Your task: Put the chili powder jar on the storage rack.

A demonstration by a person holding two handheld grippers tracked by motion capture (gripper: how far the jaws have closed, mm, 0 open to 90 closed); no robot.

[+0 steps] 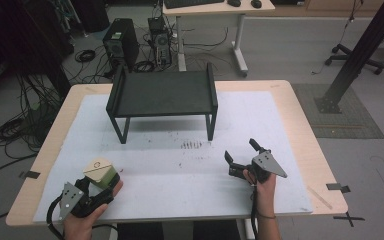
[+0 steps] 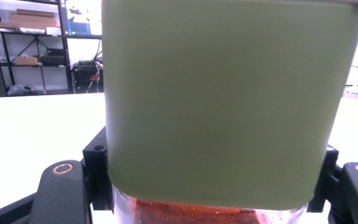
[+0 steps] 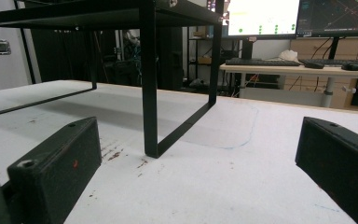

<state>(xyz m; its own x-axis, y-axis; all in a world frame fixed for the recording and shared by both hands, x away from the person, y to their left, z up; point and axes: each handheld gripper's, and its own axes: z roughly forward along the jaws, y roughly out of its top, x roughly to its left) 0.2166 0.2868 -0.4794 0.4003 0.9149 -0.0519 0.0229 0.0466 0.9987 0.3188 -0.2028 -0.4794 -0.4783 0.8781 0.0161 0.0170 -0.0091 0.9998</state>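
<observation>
Two grippers are at work near our edge of the table, and they stand in opposite states. Our left gripper is clamped on a green jar with a pale lid, at the near left corner of the white mat; our right gripper rests near the middle right with its jaws spread wide and nothing between them.

We judge the main risk to be the jar slipping or tipping. In the left gripper view the green jar sits between the jaws low on its body, close to its base, so the tall upper part stands free above the grip. A quick swing toward the black shelf at the far side could let it pivot in the pads. Its reddish contents, seen at the bottom, could spill if the lid is loose; we cannot tell whether it is.

We also see a risk of knocking the jar against the shelf's raised side rail or its thin legs when setting it down.

From the high view we get the pale lid and the jar's place on the table. The right gripper view gives us the black shelf from underneath, its front leg planted on the mat among small reddish specks.
</observation>
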